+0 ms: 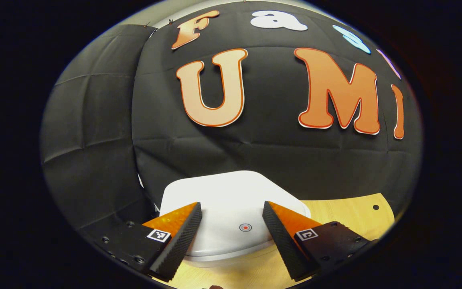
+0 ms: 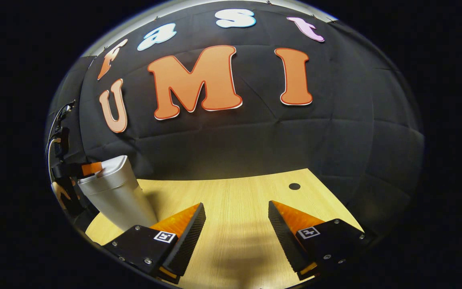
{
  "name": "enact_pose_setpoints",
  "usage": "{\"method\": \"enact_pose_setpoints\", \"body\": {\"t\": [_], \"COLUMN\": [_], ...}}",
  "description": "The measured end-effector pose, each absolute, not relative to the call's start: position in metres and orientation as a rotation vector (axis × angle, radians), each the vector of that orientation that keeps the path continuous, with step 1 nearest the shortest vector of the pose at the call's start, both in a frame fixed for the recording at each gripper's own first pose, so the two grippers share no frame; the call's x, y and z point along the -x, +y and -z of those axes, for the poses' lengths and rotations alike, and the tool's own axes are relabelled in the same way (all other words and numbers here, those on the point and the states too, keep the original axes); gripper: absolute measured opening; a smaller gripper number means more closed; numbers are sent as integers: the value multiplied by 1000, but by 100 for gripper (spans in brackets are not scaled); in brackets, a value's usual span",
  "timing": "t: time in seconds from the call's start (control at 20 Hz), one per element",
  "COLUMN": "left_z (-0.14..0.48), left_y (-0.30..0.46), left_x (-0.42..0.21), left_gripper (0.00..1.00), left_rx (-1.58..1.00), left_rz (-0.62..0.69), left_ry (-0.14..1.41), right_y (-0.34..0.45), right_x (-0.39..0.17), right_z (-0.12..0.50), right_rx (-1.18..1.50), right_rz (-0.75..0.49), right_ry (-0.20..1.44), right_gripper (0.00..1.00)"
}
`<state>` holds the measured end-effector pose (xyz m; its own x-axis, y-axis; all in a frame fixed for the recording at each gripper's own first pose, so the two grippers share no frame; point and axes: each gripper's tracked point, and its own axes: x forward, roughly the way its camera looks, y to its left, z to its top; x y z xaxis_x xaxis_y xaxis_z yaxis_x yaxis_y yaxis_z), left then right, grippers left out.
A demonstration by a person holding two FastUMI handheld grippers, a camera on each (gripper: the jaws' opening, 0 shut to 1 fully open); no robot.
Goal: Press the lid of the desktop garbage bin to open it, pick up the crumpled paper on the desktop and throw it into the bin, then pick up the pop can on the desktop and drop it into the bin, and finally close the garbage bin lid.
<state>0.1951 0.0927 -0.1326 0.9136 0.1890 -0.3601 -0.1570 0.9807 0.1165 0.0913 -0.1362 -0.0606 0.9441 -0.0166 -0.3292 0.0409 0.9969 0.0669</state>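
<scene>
Fingers of the left gripper (image 1: pixel 232 218) are spreading wide and empty just above the bin (image 1: pixel 231 208), whose white lid (image 1: pixel 227 196) is lying closed with a red button (image 1: pixel 245 227) between them. From the right gripper view, the right gripper (image 2: pixel 237 222) is hanging equally wide and empty over the bare wooden desktop (image 2: pixel 235 192), while the bin's tapered side is standing at far left with the left gripper at its top.

No readable text or labels.

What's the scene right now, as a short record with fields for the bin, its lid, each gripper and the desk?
bin: white garbage bin on the wooden desk
lid: lid down, round button mark on top
left gripper: left gripper open, over the lid's near edge, button between its fingers
right gripper: right gripper open, over bare desk, holding nothing
desk: small dark hole near the far edge
</scene>
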Motion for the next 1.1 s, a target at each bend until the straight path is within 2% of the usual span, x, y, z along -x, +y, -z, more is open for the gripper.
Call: {"method": "enact_pose_setpoints", "body": {"t": [0.15,0.35,0.4,0.5,0.55,0.6,1.1], "left_z": [146,130,131,129,127,125,61], "left_y": [92,91,90,88,86,80,11], "left_x": [-193,-195,-195,-190,-186,-178,-104], "left_gripper": [98,100,96,96,99,96,96], "left_rx": [-65,-83,-79,-65,-58,-55,10], "left_rz": [-169,-160,-156,-153,-149,-137,10], "left_ry": [396,276,275,299,310,315,195], "right_y": [-134,-130,-129,-129,-130,-131,-134], "right_x": [-89,-85,-84,-84,-85,-85,-81], "right_z": [63,67,65,56,51,47,6], "right_rx": [-69,-67,-71,-80,-80,-77,-66], "right_rz": [26,12,10,9,11,14,63], "right_ry": [338,351,349,334,320,309,195], "right_gripper": [94,94,94,94,94,94,94]}}
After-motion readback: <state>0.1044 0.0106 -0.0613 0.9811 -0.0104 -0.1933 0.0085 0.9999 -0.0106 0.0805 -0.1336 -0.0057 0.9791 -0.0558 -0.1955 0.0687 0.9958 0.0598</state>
